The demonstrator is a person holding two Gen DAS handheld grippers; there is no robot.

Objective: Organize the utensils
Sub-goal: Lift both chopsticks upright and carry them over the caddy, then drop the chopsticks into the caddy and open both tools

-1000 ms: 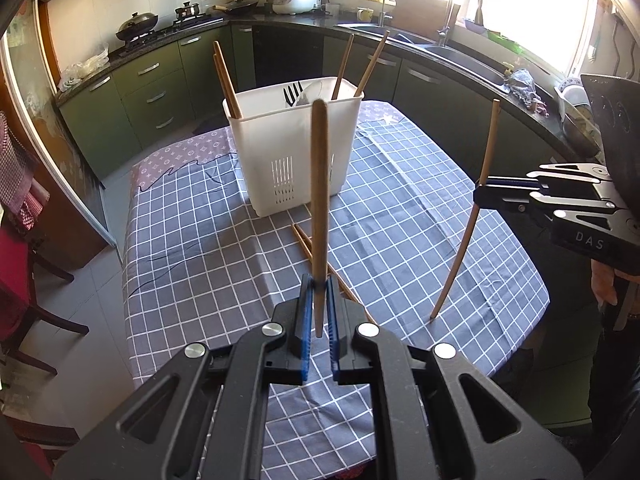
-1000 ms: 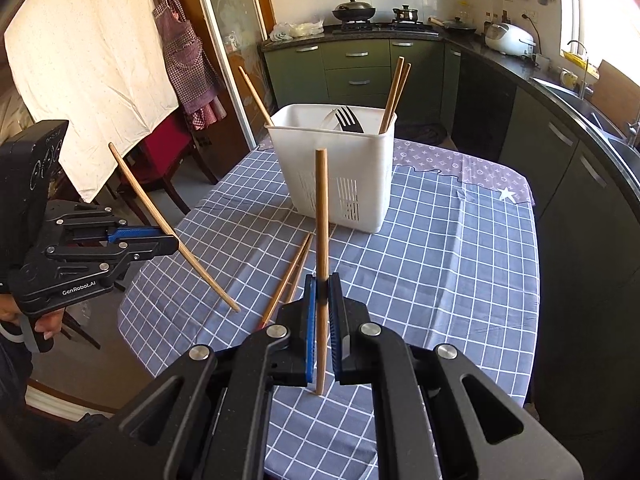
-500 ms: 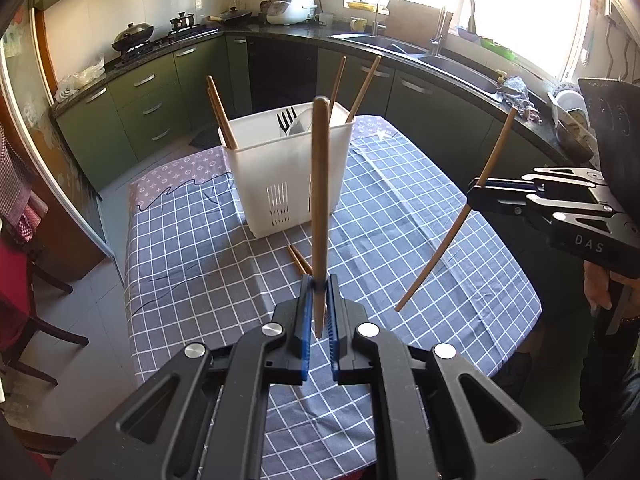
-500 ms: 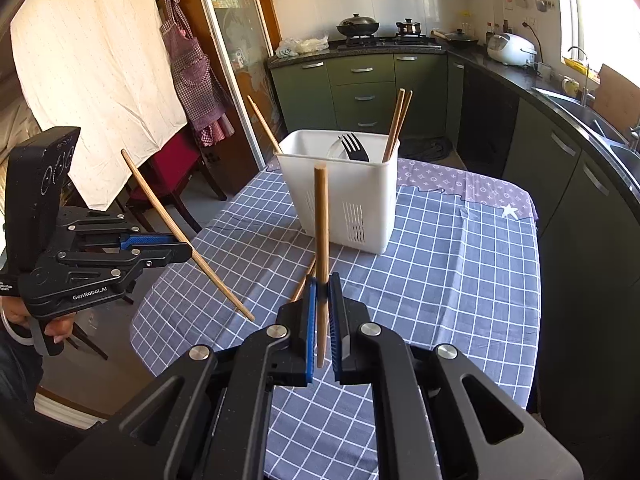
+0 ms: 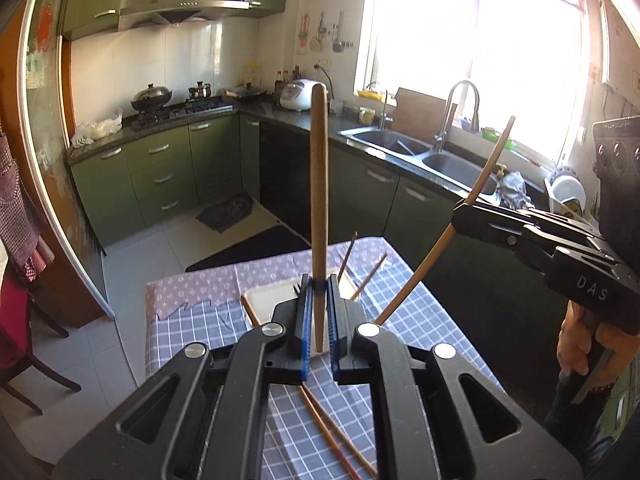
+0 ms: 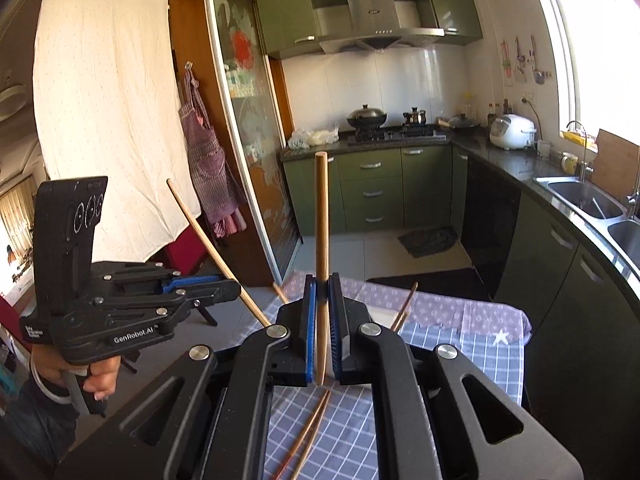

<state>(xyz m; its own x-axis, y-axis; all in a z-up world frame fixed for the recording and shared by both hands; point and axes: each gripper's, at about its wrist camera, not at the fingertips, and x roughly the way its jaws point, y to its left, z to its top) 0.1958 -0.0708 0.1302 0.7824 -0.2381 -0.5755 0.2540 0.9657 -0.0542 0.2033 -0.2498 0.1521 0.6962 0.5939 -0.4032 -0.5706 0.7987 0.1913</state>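
Your left gripper (image 5: 319,316) squeezes one chopstick (image 5: 319,200) standing straight up. Your right gripper (image 6: 322,320) squeezes another chopstick (image 6: 321,240). You just lifted both high above the worktop (image 5: 420,320), so they can drop in. The white holder (image 5: 272,300) sits right below, and two more chopsticks (image 5: 332,432) lie near you.

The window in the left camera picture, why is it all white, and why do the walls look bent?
Left wrist view: sunlight overexposes the window, washing it white; the fisheye lens curves the door frame. Right wrist view: the same glare at the window, and the sliding door bows.
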